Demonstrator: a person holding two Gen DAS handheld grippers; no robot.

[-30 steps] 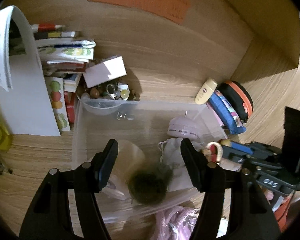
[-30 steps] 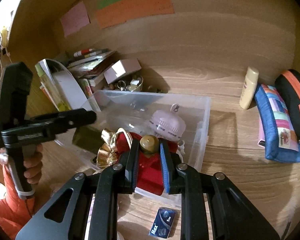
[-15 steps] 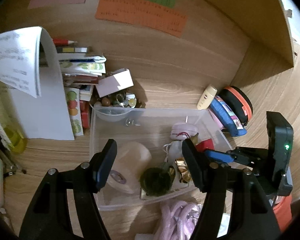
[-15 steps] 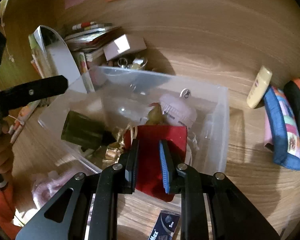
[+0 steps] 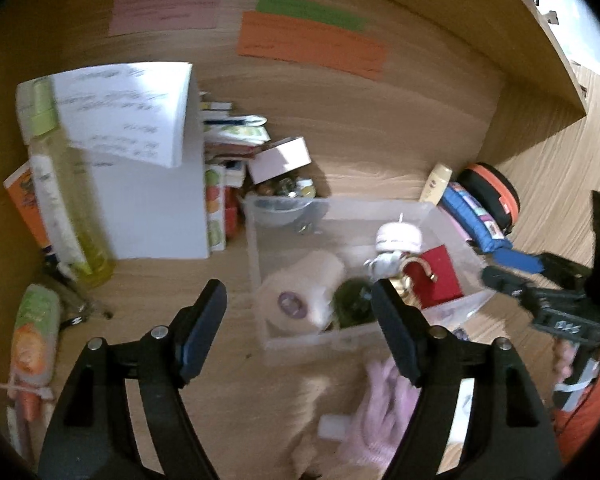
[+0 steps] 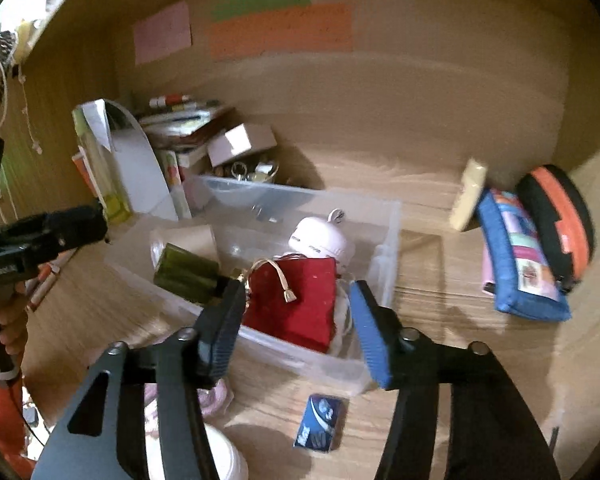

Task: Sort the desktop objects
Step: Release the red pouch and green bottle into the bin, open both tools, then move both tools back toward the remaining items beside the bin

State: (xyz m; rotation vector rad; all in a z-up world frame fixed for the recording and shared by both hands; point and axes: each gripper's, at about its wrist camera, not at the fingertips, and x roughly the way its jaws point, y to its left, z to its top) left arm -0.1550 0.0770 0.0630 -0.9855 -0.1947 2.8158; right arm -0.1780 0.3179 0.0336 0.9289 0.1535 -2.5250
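Your right gripper (image 6: 296,320) now gapes empty, having let go the red pouch (image 6: 296,304), which lies in the clear bin (image 6: 384,240). Only its view shows the blue box (image 6: 320,424) at 6 o'clock. Your left gripper (image 5: 298,324), spread wide, has pulled back; its blurred view alone shows, perhaps, a tape roll (image 5: 300,296).

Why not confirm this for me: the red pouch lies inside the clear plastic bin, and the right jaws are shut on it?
Not quite. The red pouch does lie inside the clear plastic bin, but the right gripper is open: in the right wrist view its jaws stand wide apart above the pouch, holding nothing.
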